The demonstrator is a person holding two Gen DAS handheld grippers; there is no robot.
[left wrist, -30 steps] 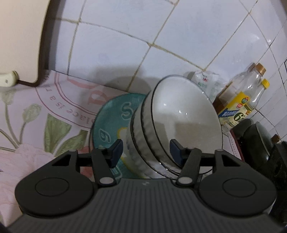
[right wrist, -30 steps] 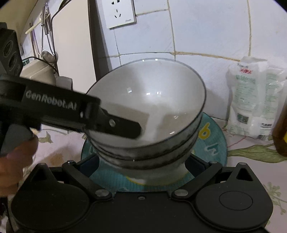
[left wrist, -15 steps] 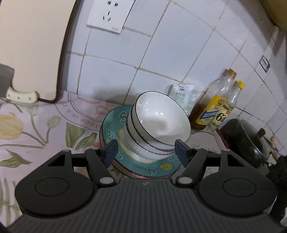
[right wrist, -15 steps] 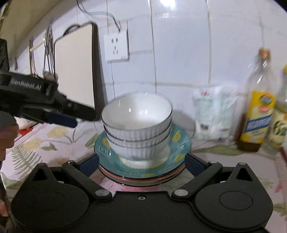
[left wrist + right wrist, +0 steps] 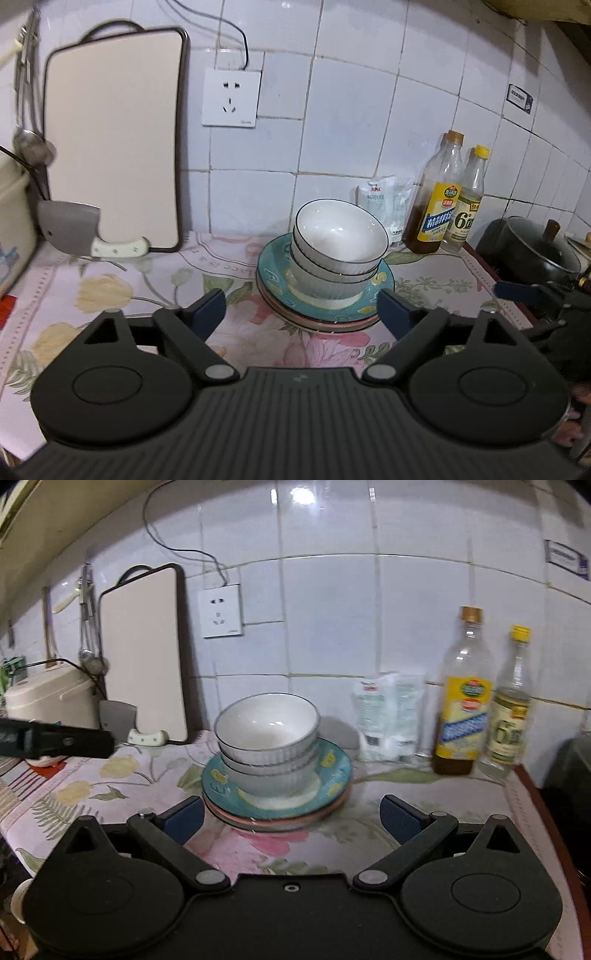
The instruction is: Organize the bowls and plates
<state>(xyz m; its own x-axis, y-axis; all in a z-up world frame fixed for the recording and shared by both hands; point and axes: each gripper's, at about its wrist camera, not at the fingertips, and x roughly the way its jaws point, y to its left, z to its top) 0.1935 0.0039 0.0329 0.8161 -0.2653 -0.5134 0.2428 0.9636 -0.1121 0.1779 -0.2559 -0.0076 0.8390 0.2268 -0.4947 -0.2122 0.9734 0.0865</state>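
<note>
Three white ribbed bowls [image 5: 338,251] with dark rims are nested on a teal plate [image 5: 275,280] that lies on a pink plate, on the flowered counter by the tiled wall. The stack also shows in the right wrist view [image 5: 267,738], on the teal plate [image 5: 334,771]. My left gripper [image 5: 301,310] is open and empty, drawn back in front of the stack. My right gripper [image 5: 291,816] is open and empty, also short of the stack. The left gripper's finger [image 5: 55,740] shows at the left edge of the right wrist view.
A cutting board [image 5: 114,140] leans on the wall at left with a cleaver [image 5: 77,232] before it. Two bottles [image 5: 439,206] and a white packet [image 5: 384,203] stand right of the stack. A dark pot [image 5: 535,251] is far right. A rice cooker [image 5: 48,698] is at left.
Both grippers have pulled back and away from the bowl stack, which now looks smaller and farther. The left gripper's jaws have opened wider.
</note>
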